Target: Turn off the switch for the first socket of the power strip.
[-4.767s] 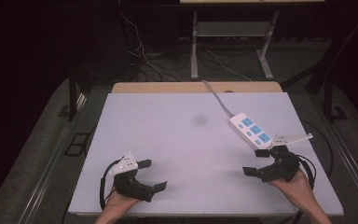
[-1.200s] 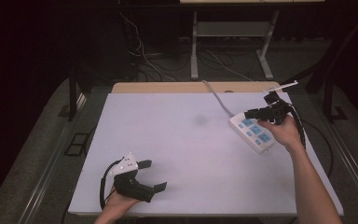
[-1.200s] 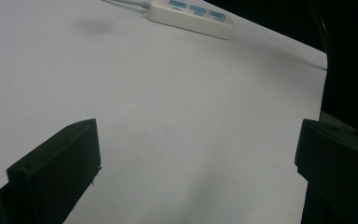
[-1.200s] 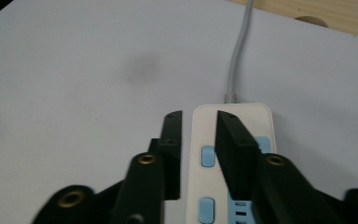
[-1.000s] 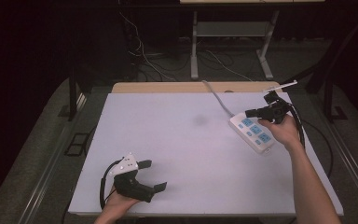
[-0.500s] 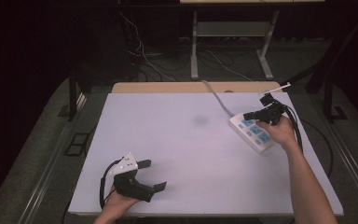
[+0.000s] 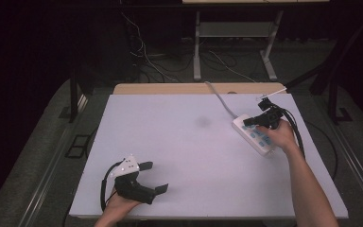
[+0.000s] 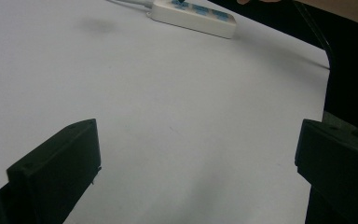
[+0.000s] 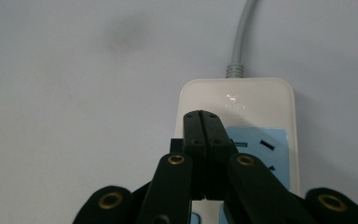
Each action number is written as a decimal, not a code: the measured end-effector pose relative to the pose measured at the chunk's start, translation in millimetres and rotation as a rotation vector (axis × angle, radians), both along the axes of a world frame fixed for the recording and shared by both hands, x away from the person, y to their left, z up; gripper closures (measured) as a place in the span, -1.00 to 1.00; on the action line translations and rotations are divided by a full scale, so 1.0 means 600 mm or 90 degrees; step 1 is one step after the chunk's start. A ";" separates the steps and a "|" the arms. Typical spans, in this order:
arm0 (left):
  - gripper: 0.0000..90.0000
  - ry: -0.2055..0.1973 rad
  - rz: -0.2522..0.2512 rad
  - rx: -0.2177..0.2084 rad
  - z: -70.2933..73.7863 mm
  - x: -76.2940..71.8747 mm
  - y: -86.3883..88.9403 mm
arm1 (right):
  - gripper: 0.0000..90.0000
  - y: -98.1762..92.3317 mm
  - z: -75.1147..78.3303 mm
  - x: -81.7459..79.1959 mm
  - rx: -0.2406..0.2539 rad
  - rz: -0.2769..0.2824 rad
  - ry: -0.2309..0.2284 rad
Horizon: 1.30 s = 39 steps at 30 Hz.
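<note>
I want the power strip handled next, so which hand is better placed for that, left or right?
Right. The right gripper, jaws shut, is already over the power strip near its cord end. The left gripper sits open at the table's near-left corner, far from it.

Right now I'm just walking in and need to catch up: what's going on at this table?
A person works at a white table with a gripper in each hand. The right gripper, its fingers closed together, is over the cord end of a white power strip with blue sockets, near the table's far right side. Whether it presses on the strip I can't tell. The left gripper rests open at the near left, holding nothing.
</note>
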<state>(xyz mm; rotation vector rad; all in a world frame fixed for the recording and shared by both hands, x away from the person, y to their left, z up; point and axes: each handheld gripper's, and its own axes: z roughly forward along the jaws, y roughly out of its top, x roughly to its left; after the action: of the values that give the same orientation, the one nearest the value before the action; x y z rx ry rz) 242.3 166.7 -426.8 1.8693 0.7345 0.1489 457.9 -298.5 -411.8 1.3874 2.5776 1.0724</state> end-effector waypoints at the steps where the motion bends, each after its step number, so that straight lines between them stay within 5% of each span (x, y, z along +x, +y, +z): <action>1: -1.00 0.000 0.000 0.000 0.000 0.000 0.000 | 0.99 0.000 0.000 0.000 0.000 0.000 0.000; 23: -1.00 -0.011 0.006 0.002 0.002 0.000 0.000 | 1.00 0.012 -0.006 -0.003 -0.028 0.004 0.010; 30: -1.00 -0.009 0.014 -0.001 0.002 0.002 0.004 | 1.00 0.025 -0.003 -0.008 -0.073 0.014 -0.013; 39: -1.00 -0.005 0.009 0.003 0.000 0.002 0.004 | 1.00 0.021 -0.004 -0.005 -0.059 0.009 -0.003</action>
<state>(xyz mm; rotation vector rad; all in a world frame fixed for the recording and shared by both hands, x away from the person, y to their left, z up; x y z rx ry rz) 243.3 169.0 -426.5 1.8677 0.7419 0.1678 454.6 -286.1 -414.3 1.3461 2.6006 0.9429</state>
